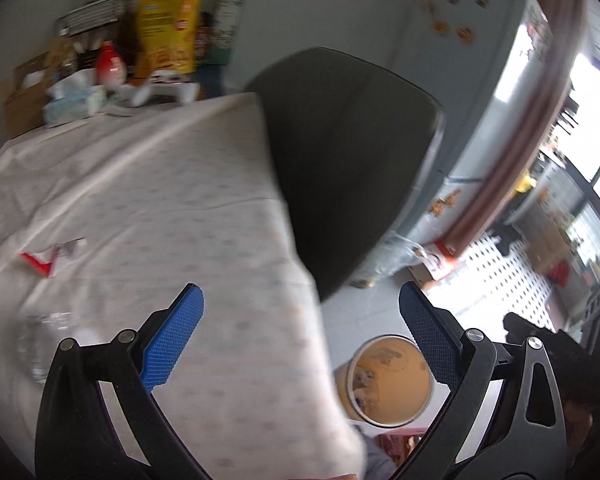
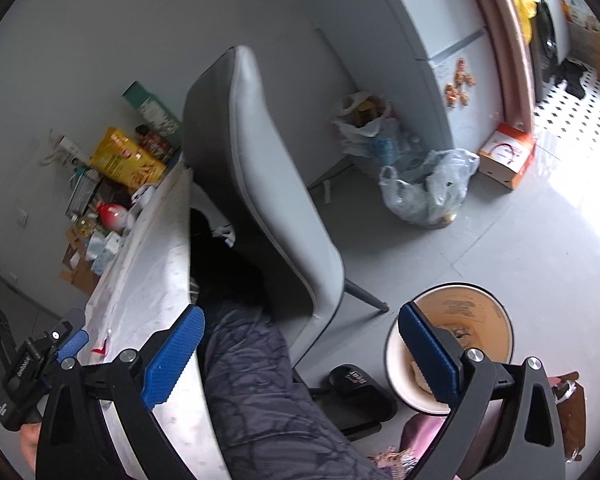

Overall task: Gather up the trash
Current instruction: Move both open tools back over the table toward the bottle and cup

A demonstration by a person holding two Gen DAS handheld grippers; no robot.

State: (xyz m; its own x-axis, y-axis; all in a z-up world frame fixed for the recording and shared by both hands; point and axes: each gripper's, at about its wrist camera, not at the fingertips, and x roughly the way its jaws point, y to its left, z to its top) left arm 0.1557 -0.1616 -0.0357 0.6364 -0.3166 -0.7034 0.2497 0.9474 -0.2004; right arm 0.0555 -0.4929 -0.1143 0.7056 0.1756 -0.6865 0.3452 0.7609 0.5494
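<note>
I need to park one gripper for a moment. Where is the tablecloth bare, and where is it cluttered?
The tablecloth is bare across its middle, between the red-and-white wrapper and the chair back. The far edge is crowded: tissue pack, white game controller, yellow snack bag.

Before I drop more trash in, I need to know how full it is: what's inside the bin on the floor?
The bin has a brown lining and a few crumpled scraps at the bottom. The right gripper finger covers part of its near side.
</note>
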